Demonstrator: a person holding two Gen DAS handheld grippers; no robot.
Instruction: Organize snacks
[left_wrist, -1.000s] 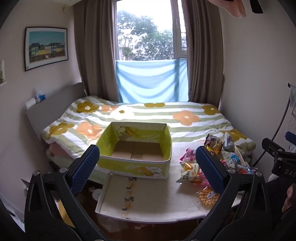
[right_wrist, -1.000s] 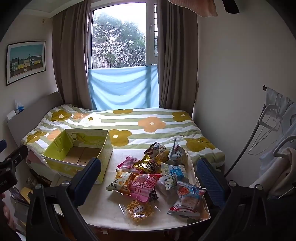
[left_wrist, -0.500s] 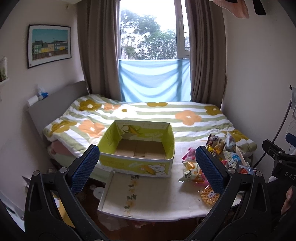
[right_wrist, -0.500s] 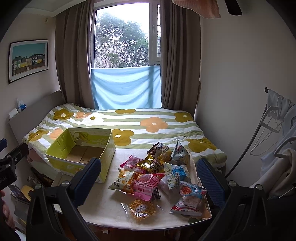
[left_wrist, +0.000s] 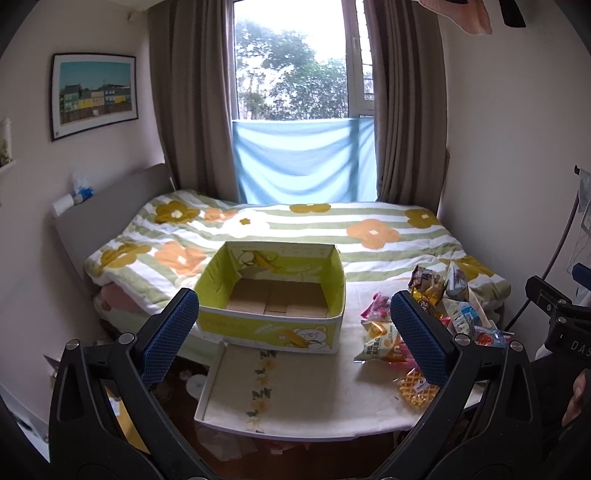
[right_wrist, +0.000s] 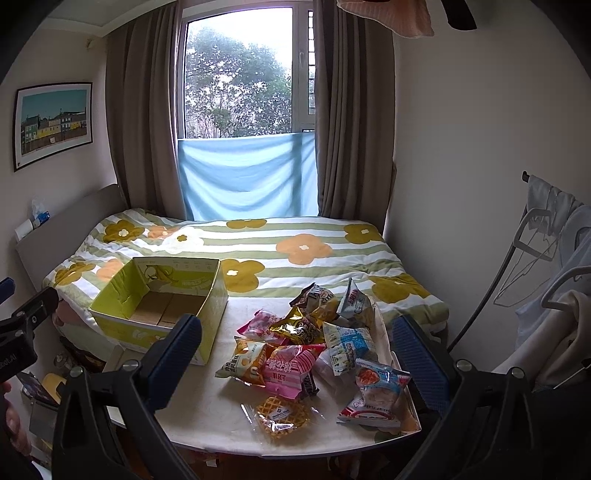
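A yellow-green cardboard box (left_wrist: 269, 325) with an open top and bare brown floor stands at the table's far left (right_wrist: 122, 321). Several snack packets lie in a pile (right_wrist: 314, 343) on the right half of the white table (left_wrist: 295, 391); among them a pink packet (right_wrist: 286, 373), a waffle in clear wrap (right_wrist: 282, 415) and a blue-and-red packet (right_wrist: 376, 391). The pile also shows in the left wrist view (left_wrist: 424, 317). My left gripper (left_wrist: 293, 334) is open and empty, held in front of the box. My right gripper (right_wrist: 297, 350) is open and empty, held above the snacks.
A bed with a flowered green-striped duvet (left_wrist: 303, 232) lies behind the table. A grey headboard (left_wrist: 107, 214) stands at left. A clothes rack with hangers (right_wrist: 546, 266) stands at right. Clutter lies on the floor at lower left (right_wrist: 44, 387).
Both grippers have drifted slightly, so the box and snacks sit a little to the right and lower in the views. Both stay open and empty.
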